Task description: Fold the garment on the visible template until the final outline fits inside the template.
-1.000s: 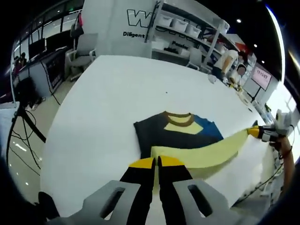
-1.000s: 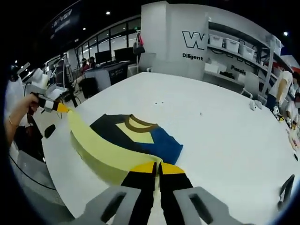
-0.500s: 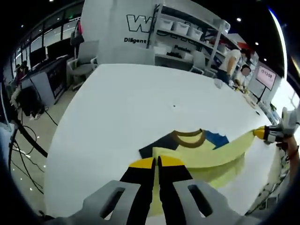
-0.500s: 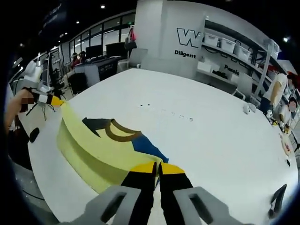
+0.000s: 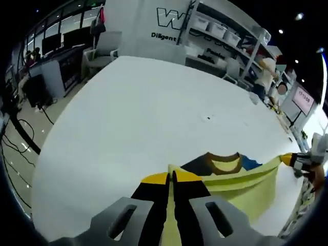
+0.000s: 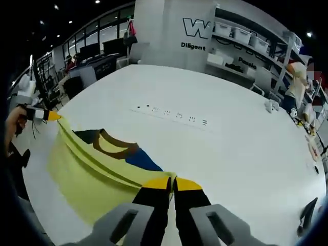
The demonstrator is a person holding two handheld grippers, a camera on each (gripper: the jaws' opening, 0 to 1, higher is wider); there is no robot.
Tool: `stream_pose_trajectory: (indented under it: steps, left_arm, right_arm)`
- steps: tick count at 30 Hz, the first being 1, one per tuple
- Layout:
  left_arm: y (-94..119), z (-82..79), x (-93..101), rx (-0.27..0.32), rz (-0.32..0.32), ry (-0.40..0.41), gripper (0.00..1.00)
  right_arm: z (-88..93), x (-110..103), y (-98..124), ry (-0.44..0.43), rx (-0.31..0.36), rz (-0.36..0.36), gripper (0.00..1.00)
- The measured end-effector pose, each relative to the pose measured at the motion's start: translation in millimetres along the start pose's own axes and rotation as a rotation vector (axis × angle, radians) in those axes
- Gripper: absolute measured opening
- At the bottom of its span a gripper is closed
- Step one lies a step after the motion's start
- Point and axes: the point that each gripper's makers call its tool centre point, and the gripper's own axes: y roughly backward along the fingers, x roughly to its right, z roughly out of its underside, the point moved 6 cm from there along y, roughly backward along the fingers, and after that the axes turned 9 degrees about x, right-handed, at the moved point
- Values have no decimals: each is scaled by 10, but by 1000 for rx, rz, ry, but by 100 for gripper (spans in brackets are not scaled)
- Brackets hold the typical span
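A T-shirt lies on the white table (image 5: 133,107), pale yellow with navy and blue parts and a brown collar (image 5: 223,156). Its yellow hem (image 5: 241,179) is lifted and stretched between both grippers, folded forward over the body so only the collar area (image 6: 115,143) and a blue patch (image 6: 146,161) show past it. My left gripper (image 5: 170,177) is shut on one hem corner. My right gripper (image 6: 171,182) is shut on the other corner. The right gripper (image 5: 294,160) also appears at the right of the left gripper view, the left gripper (image 6: 43,115) at the left of the right gripper view.
The table (image 6: 230,138) stretches far beyond the shirt, with a row of small dark marks (image 6: 171,114) on it. Shelving with bins (image 6: 246,43) and a white wall stand behind. People stand at the far right (image 5: 266,72). Desks and chairs (image 5: 97,46) lie off the left edge.
Both grippers have carried the yellow hem forward over the shirt. More of the navy body and blue sleeve is covered now; the collar is nearly reached.
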Motion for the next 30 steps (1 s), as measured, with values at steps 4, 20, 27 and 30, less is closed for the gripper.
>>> stream_pose_trajectory:
  steps: [4, 20, 27, 30]
  left_arm:
    - [-161, 29, -60, -13, -19, 37, 4]
    - [-529, 173, -119, -22, -14, 62, 4]
    - [-490, 45, -50, 107, 28, -66, 3]
    - [-393, 24, -14, 138, 58, -60, 7]
  right_arm:
    - [49, 10, -175, 2, -28, -13, 0]
    - [312, 94, -584, -63, -100, -33, 0]
    - [191, 179, -579, -184, 36, -15, 1]
    - [156, 140, -492, -205, 88, -29, 13]
